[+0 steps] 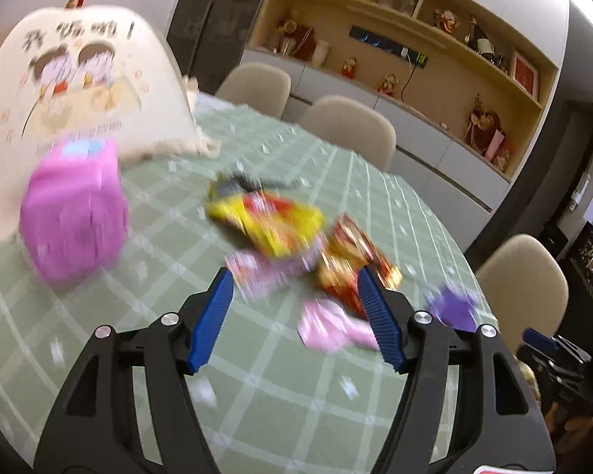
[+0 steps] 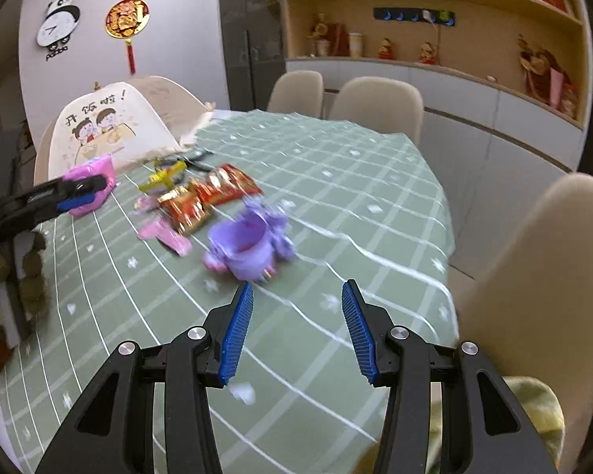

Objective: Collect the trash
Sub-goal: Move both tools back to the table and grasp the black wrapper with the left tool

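Blurred snack wrappers lie in a heap on the green checked tablecloth (image 1: pixel 257 395): a yellow wrapper (image 1: pixel 272 221), a red one (image 1: pixel 348 260) and a pink one (image 1: pixel 328 328). My left gripper (image 1: pixel 295 272) hovers open just short of the heap, nothing between its pads. To the left sits a pink container (image 1: pixel 75 221). A small purple tub (image 2: pixel 245 249) stands on the cloth, its mouth towards me. My right gripper (image 2: pixel 299 285) is open and empty, a little in front of the tub. The right wrist view also has the red wrappers (image 2: pixel 217 189), the pink container (image 2: pixel 91 181) and the left gripper (image 2: pixel 79 193) at the left.
A cream cushion with a cartoon print (image 1: pixel 71 79) leans at the table's far left. Beige chairs (image 2: pixel 375 102) line the far side, and another chair (image 2: pixel 541 276) stands close at the right. The table edge (image 2: pixel 446 237) runs down the right. Shelves with ornaments fill the back wall.
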